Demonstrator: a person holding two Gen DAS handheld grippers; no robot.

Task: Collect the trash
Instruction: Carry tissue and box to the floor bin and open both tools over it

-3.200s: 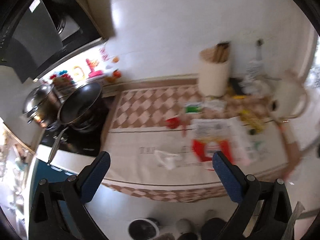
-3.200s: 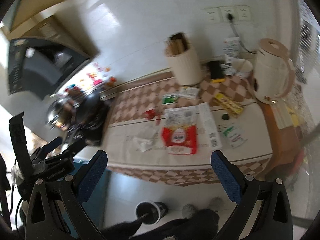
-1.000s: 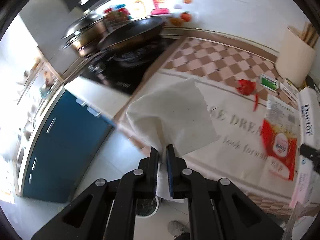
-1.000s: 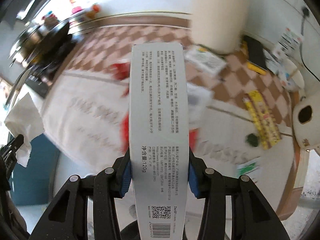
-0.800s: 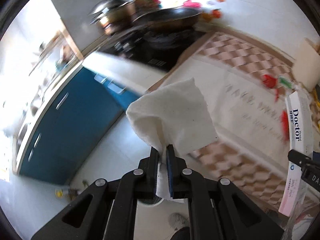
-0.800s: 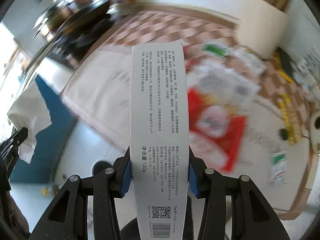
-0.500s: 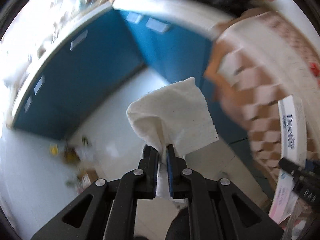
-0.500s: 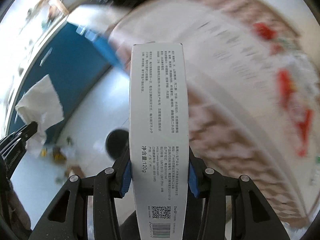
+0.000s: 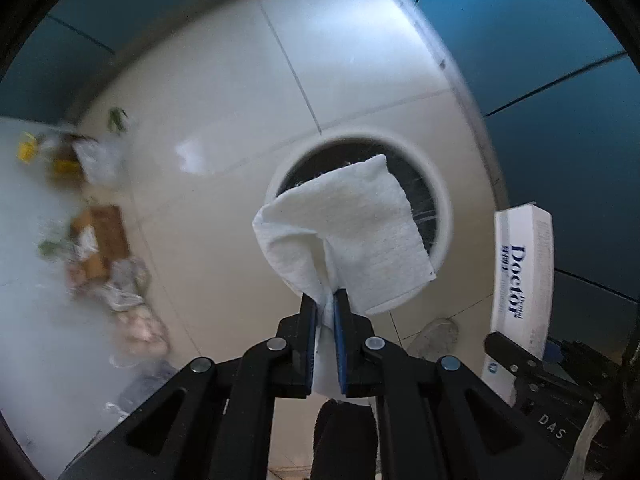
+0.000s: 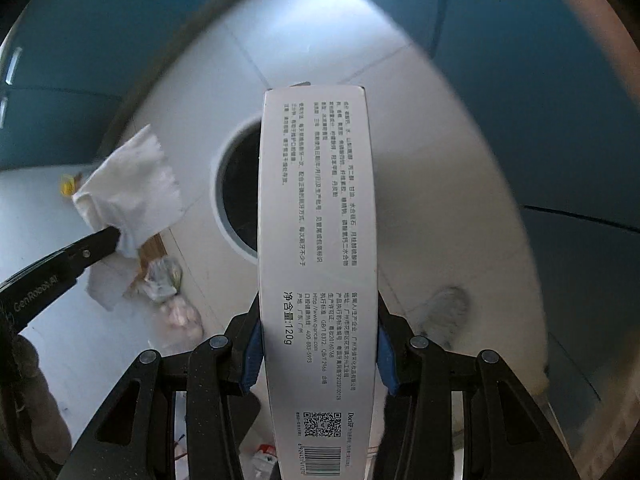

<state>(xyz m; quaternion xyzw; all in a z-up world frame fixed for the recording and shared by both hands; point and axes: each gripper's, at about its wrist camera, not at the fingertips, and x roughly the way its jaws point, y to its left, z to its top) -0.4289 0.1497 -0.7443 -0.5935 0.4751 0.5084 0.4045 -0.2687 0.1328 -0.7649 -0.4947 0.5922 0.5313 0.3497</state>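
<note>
My left gripper point(image 9: 325, 304) is shut on a crumpled white paper towel point(image 9: 344, 236) and holds it above a round white trash bin point(image 9: 440, 208) with a dark inside on the floor. My right gripper point(image 10: 318, 344) is shut on a long white toothpaste box point(image 10: 318, 240), held over the same bin point(image 10: 236, 188). The box also shows at the right of the left wrist view point(image 9: 520, 288). The towel point(image 10: 132, 188) and left gripper point(image 10: 114, 236) show at the left of the right wrist view.
Blue cabinet fronts point(image 9: 540, 40) curve around the white tiled floor point(image 9: 224, 80). Loose litter and a brown cardboard piece point(image 9: 100, 236) lie on the floor left of the bin. A shoe point(image 10: 444, 312) stands right of the bin.
Both grippers have swung down from the counter to point at the floor. The bin is now under the towel and the box. Both grips are unchanged.
</note>
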